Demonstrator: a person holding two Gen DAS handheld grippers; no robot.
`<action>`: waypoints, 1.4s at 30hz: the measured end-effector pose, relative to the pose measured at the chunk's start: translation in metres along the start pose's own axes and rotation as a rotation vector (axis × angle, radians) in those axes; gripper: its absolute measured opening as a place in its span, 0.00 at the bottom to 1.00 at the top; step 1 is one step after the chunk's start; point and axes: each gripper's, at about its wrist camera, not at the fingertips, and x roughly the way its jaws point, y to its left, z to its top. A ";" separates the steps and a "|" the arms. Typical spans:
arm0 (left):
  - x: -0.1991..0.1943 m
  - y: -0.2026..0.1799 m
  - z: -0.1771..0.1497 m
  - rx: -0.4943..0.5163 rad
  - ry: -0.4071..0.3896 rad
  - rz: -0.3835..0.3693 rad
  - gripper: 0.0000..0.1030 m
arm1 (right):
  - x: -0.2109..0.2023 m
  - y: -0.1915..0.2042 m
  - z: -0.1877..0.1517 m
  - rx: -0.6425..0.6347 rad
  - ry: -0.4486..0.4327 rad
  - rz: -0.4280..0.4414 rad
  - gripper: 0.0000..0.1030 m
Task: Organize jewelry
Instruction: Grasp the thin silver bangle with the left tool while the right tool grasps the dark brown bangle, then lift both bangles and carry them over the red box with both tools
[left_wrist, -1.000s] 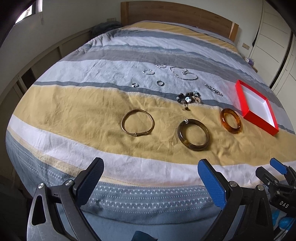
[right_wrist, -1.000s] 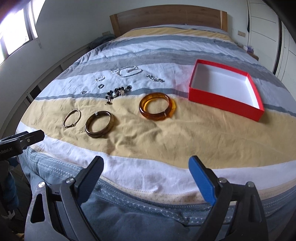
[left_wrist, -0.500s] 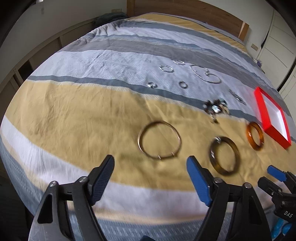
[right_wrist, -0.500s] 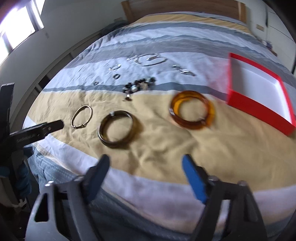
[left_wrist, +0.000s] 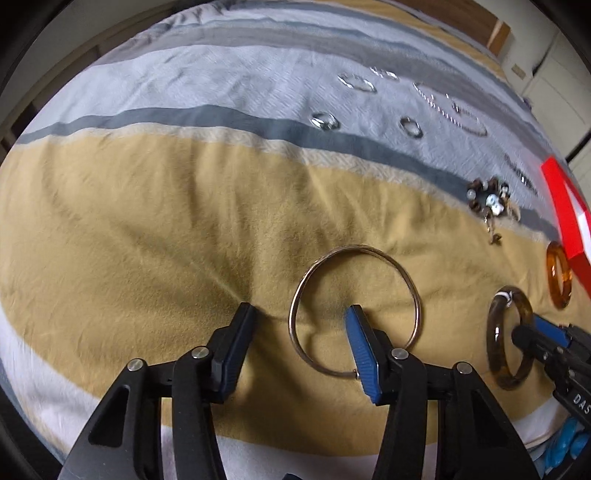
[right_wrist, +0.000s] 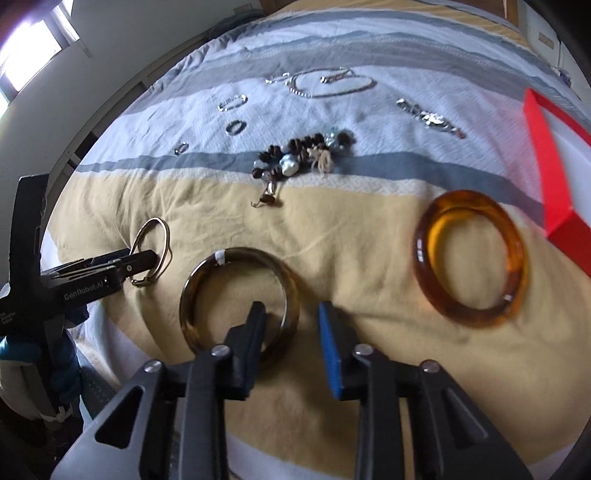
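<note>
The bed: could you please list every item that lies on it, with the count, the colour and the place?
Thin bangle: 1, gold, yellow band, left; left tongs straddle its rim.
Thick bangle: 1, dark brown, yellow band, middle; right tongs straddle its rim.
Thick bangle: 1, amber, yellow band, beside the box.
Bead bracelet: 1, dark brown and white, on the grey stripe.
Small rings: about four, silver, white band.
Chains: two, silver, white band, farther back.
Box: 1, red, white inside, right.
Bedcover: 1, striped.
Left tongs: open.
Right tongs: open.
</note>
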 end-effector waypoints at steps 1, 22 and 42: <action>0.002 0.000 0.001 0.003 0.002 0.001 0.50 | 0.004 0.000 0.001 -0.009 0.005 0.000 0.23; -0.092 -0.026 -0.021 0.031 -0.208 0.083 0.04 | -0.085 0.001 -0.009 -0.062 -0.159 -0.079 0.08; -0.134 -0.314 0.083 0.341 -0.312 -0.221 0.04 | -0.212 -0.237 0.036 0.201 -0.370 -0.321 0.08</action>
